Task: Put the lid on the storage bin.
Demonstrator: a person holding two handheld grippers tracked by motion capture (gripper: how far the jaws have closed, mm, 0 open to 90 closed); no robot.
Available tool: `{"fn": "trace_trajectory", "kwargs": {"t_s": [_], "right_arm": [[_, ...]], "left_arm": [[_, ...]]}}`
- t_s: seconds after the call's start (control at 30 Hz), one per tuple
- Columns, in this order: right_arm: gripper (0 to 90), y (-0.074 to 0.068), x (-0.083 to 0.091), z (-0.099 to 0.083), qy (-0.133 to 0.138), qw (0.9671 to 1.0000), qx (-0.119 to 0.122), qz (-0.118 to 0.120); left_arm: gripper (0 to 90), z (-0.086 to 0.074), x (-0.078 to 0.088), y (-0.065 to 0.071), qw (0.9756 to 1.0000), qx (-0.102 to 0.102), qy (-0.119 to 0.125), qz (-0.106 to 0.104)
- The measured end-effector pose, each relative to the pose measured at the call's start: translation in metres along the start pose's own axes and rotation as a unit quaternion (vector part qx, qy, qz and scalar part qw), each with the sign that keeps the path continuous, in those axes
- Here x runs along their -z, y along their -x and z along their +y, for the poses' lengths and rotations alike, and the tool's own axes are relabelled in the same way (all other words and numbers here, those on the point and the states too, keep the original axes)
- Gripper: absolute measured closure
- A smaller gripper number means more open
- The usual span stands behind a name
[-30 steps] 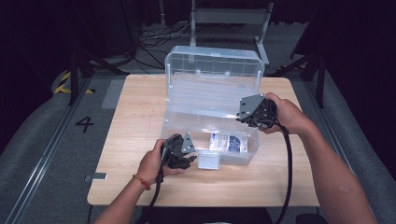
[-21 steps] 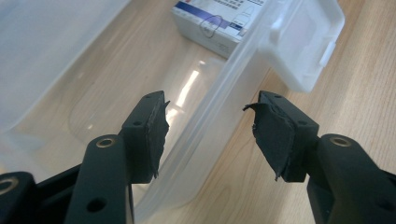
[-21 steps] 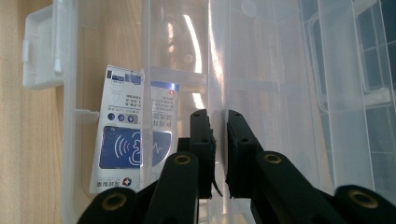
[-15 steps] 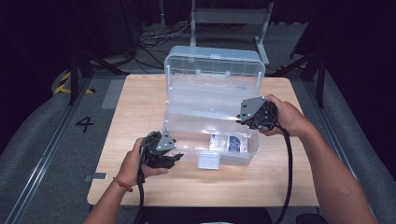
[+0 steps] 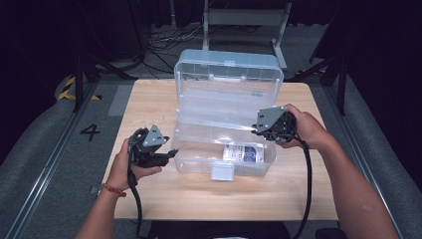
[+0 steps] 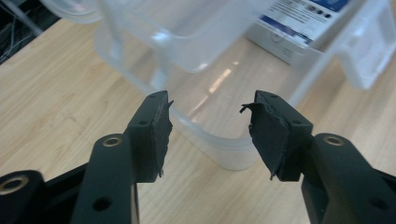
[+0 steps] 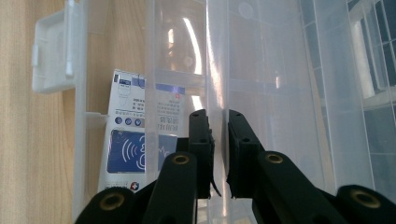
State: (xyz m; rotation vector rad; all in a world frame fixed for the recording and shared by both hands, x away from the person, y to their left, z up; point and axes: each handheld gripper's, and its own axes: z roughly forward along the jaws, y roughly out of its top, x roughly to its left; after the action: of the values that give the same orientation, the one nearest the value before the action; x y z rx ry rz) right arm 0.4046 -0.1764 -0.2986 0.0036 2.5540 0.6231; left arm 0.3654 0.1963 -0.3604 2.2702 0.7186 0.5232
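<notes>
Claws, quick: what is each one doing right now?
Left claw: open, holding nothing, beside the clear box.
Right claw: shut on the clear tray inside the box.

Overhead light is falling on the pale wooden table, leaving the surrounding room sitting in near darkness. The high view is looking soft and slightly grainy. Bright streaks of glare are running down the clear plastic storage box in the right gripper view, and a white reflection is gleaming through its curved wall in the left gripper view. There the 2 black jaws are showing sharp while the white and blue printed carton behind is blurring. Soft shadows are lying under the forearms on the table.
</notes>
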Motion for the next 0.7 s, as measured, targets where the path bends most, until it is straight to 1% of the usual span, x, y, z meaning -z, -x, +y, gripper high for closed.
{"fn": "trace_trajectory", "kwargs": {"t_s": [0.03,0.1,0.13,0.2,0.27,0.3,0.33,0.37,0.4,0.43,0.5,0.53,0.57,0.6,0.63,0.67,0.7], "right_arm": [[82.9,0.0,0.0,0.0,0.001,1.0,-0.001,0.0],[82.8,-0.002,0.0,-0.001,0.001,1.0,-0.004,0.0],[82.7,-0.002,0.001,-0.002,0.002,1.0,-0.004,0.002],[82.7,-0.003,0.001,-0.003,0.006,1.0,-0.004,0.0],[82.7,-0.004,0.001,-0.003,0.007,1.0,-0.006,-0.001],[82.7,-0.004,0.0,-0.004,0.009,0.9999,-0.006,0.0],[82.7,-0.004,0.0,-0.004,0.012,0.9999,-0.002,-0.001],[82.7,-0.005,0.0,-0.004,0.009,0.9999,-0.005,0.0],[82.7,-0.006,0.0,-0.004,0.009,0.9999,-0.005,-0.001],[82.7,-0.006,0.0,-0.004,0.009,0.9999,-0.005,-0.001],[82.7,-0.007,0.0,-0.004,0.01,0.9999,-0.005,-0.001],[82.7,-0.007,0.0,-0.004,0.012,0.9999,-0.003,-0.002],[82.7,-0.007,0.0,-0.004,0.012,0.9999,-0.003,-0.002],[82.7,-0.008,0.0,-0.004,0.012,0.9999,-0.004,0.002],[82.5,-0.01,0.0,-0.005,0.012,0.9999,-0.005,0.002],[82.5,-0.01,0.0,-0.005,0.012,0.9999,-0.005,0.002],[82.3,-0.011,0.0,-0.005,0.013,0.9999,-0.006,-0.001]], "left_arm": [[48.3,0.001,0.002,-0.005,0.9999,0.009,0.007,-0.001],[50.5,0.004,0.004,-0.013,0.9997,0.017,0.016,0.001],[50.5,0.006,0.006,-0.017,0.9997,0.016,0.02,0.003],[52.5,0.011,0.008,-0.023,0.9994,0.017,0.028,0.008],[54.4,0.016,0.009,-0.029,0.9994,0.014,0.028,0.012],[55.1,0.018,0.009,-0.031,0.9995,0.011,0.028,0.012],[55.2,0.02,0.008,-0.034,0.9994,0.005,0.029,0.018],[56.7,0.023,0.008,-0.037,0.9992,0.007,0.032,0.023],[60.1,0.025,0.007,-0.041,0.9991,0.009,0.035,0.022],[60.3,0.029,0.006,-0.046,0.9987,0.019,0.042,0.021],[63.7,0.032,0.004,-0.05,0.9984,0.023,0.047,0.02],[64.6,0.032,0.004,-0.05,0.9984,0.023,0.047,0.02],[64.6,0.035,0.003,-0.054,0.9978,0.028,0.058,0.016],[65.4,0.038,0.003,-0.056,0.9973,0.028,0.065,0.018],[68.2,0.042,0.002,-0.058,0.9965,0.031,0.074,0.021],[69.5,0.042,0.002,-0.058,0.9965,0.031,0.074,0.021],[69.5,0.044,0.001,-0.06,0.9954,0.039,0.085,0.016]]}}
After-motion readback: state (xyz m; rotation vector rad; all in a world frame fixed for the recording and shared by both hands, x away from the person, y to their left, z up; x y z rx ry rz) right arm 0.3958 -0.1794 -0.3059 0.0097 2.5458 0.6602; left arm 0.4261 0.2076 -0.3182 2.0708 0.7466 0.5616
